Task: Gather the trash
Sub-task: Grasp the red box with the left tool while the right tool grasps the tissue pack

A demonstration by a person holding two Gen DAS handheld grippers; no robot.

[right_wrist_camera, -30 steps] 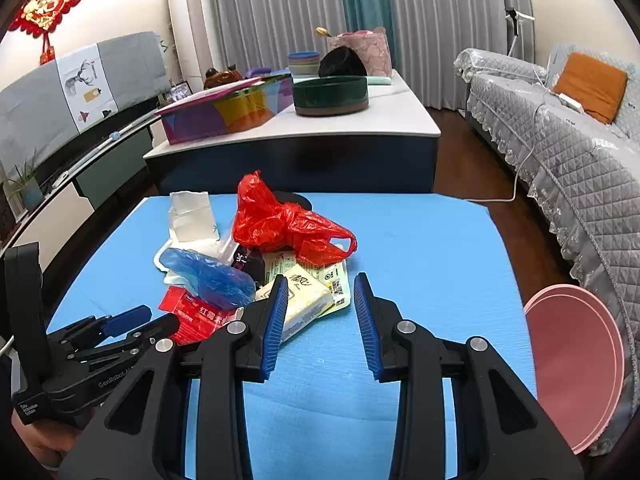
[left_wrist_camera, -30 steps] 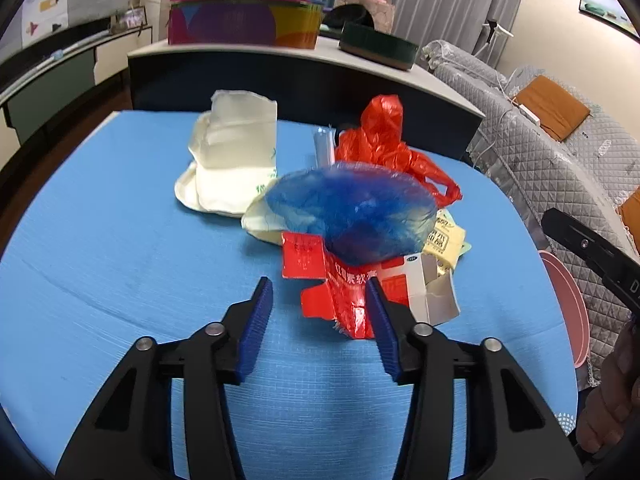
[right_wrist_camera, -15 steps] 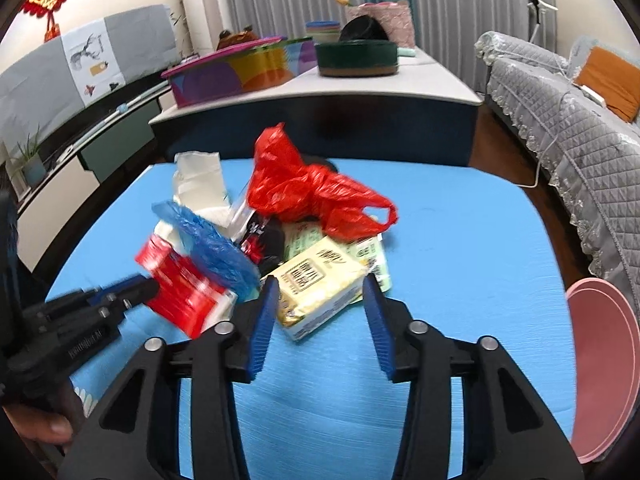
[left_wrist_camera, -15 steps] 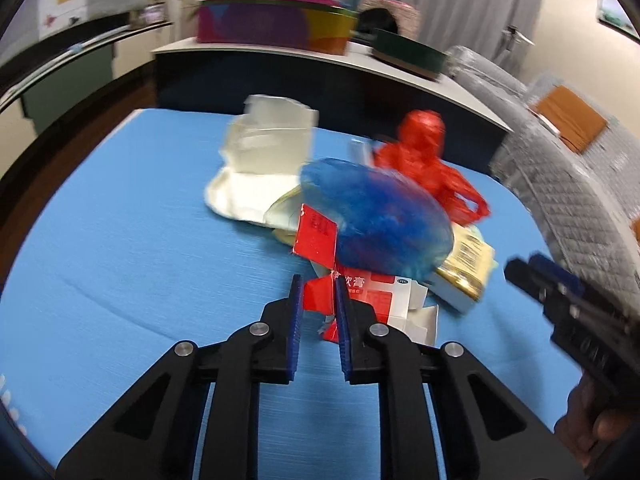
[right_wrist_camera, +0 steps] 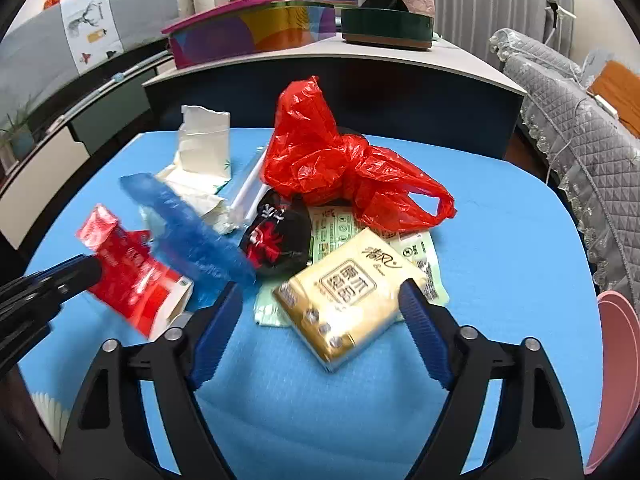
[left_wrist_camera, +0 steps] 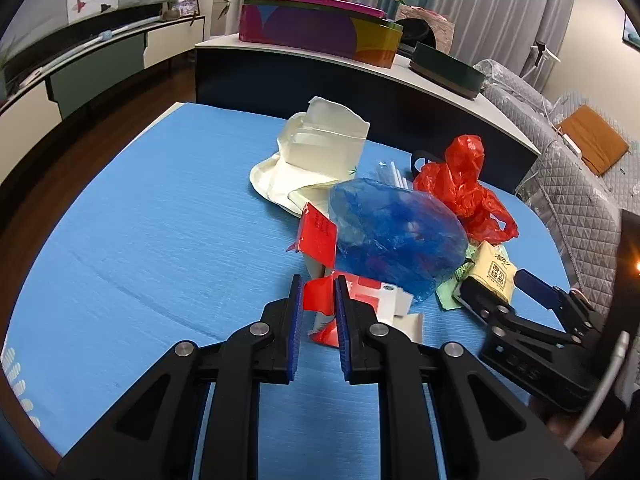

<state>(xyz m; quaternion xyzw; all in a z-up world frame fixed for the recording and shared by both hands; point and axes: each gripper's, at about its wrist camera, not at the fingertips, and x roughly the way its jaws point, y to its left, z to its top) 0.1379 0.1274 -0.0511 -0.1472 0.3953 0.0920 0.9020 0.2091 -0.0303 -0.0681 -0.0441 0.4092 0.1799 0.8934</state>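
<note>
Blue matting covers the counter (left_wrist_camera: 168,240), and the trash sits heaped at its middle, so I place everything from the red plastic bag (right_wrist_camera: 340,164) at the heap's back. My left tool (left_wrist_camera: 317,304) is clenched on the torn red carton (left_wrist_camera: 320,300), which sits at the near left of that bag with a blue plastic bag (left_wrist_camera: 396,236) draped over it. My right tool (right_wrist_camera: 320,312) is releasing wider as I bring it in; the yellow tissue pack (right_wrist_camera: 348,292), just in front of the red bag, lies between its pads, but they do not press on it yet.

To do this well, I think I should lower the right tool until the pads straddle the pack's short sides, then close squarely, since the slick wrapper could squirt out of a skewed pinch. The carton should lift slowly so the blue bag slides off or comes along without scattering the heap.

As for containers, a pink bin (right_wrist_camera: 616,380) shows at the right edge, well apart from the red bag; I cannot see what is inside it. A white paper bag (left_wrist_camera: 324,152) stands to the red bag's left, its contents hidden.
</note>
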